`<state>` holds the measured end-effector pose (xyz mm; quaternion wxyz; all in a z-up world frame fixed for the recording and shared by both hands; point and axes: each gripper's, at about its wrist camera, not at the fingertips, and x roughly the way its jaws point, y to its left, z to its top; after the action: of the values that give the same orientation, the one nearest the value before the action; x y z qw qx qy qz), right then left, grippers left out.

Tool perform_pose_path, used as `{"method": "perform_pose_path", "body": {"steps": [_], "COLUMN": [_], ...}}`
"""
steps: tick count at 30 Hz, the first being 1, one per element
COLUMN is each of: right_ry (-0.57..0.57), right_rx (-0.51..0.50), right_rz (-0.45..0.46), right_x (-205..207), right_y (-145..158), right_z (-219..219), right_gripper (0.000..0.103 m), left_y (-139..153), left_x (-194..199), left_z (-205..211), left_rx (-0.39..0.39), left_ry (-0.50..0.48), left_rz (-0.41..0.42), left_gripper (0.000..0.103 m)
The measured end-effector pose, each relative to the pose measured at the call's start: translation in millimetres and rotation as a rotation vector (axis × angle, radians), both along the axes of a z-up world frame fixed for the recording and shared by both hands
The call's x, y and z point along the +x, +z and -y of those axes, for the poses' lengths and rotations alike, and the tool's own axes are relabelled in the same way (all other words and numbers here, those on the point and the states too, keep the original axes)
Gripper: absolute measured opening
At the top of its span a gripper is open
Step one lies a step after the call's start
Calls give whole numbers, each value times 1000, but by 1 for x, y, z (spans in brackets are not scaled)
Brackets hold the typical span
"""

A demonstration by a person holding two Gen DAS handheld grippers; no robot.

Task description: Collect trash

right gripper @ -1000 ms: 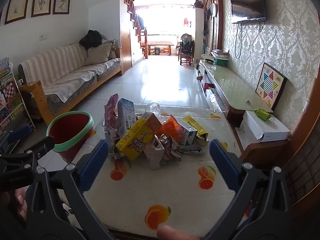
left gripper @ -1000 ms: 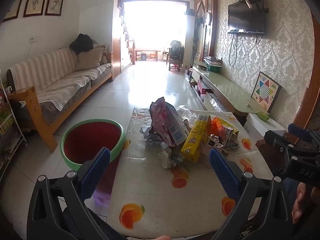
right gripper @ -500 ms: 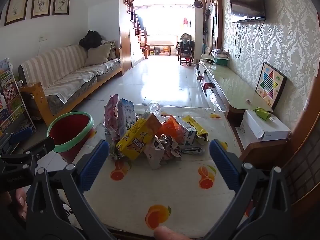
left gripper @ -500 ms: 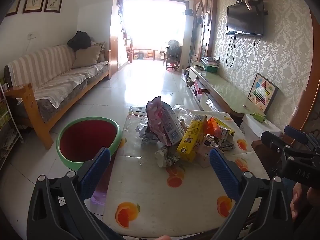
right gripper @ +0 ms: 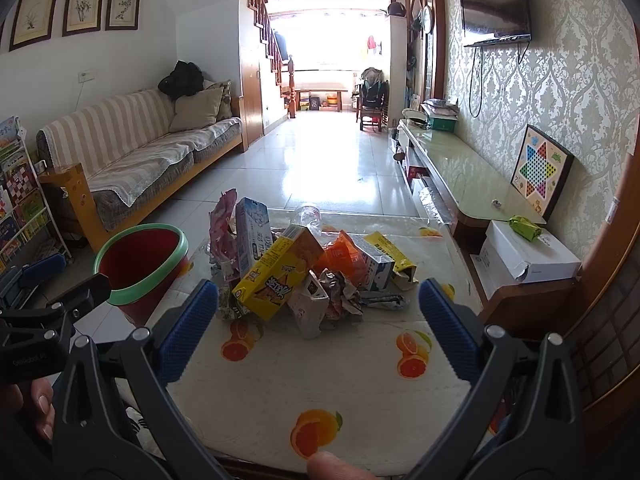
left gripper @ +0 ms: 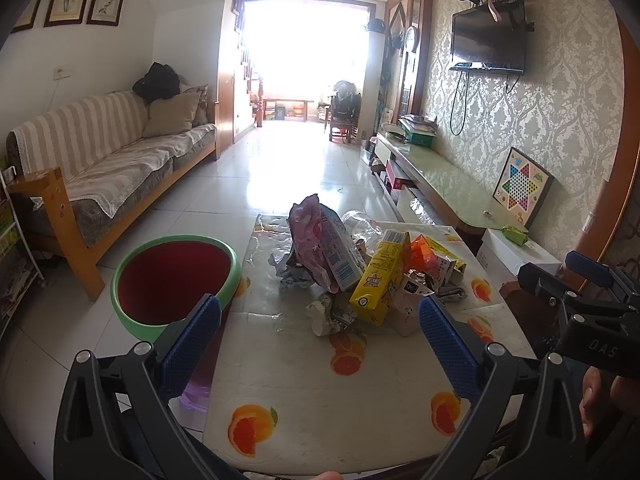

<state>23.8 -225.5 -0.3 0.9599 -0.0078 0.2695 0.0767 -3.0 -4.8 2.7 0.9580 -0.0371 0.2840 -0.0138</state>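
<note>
A heap of trash (left gripper: 360, 272) (right gripper: 308, 276) lies mid-table: a yellow carton (left gripper: 380, 280) (right gripper: 276, 276), a pink wrapper (left gripper: 308, 236), a white-and-blue carton (right gripper: 252, 236), an orange pack (right gripper: 344, 256), crumpled paper and a clear bottle (right gripper: 308, 216). A red bin with a green rim (left gripper: 172, 276) (right gripper: 140, 260) stands on the floor left of the table. My left gripper (left gripper: 316, 348) is open, short of the heap, nothing between its blue pads. My right gripper (right gripper: 316, 328) is open too, also short of the heap.
The table (left gripper: 320, 392) has an orange-print cover. A striped sofa (left gripper: 100, 168) runs along the left wall, a long low cabinet (right gripper: 460, 176) along the right, with a white box (right gripper: 528, 252) beside the table. A bookshelf (right gripper: 20, 208) stands at the far left.
The left wrist view has drifted slightly, so the heap and bin sit a little further left in it. The right gripper has hardly moved. Both stay open.
</note>
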Motion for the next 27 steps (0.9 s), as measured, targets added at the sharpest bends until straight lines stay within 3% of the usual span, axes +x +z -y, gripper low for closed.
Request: {"method": "perform_pose_path", "body": {"steps": [27], "right_ry": [10], "right_rx": [5], "right_rz": [-10], "right_x": [0], "right_y": [0], "right_z": [0], "right_gripper": [99], "left_y": [0], "left_x": [1], "left_z": [2], "left_rx": [-1], "left_ry": [-2], "left_rz": [-1], "left_gripper": [95]}}
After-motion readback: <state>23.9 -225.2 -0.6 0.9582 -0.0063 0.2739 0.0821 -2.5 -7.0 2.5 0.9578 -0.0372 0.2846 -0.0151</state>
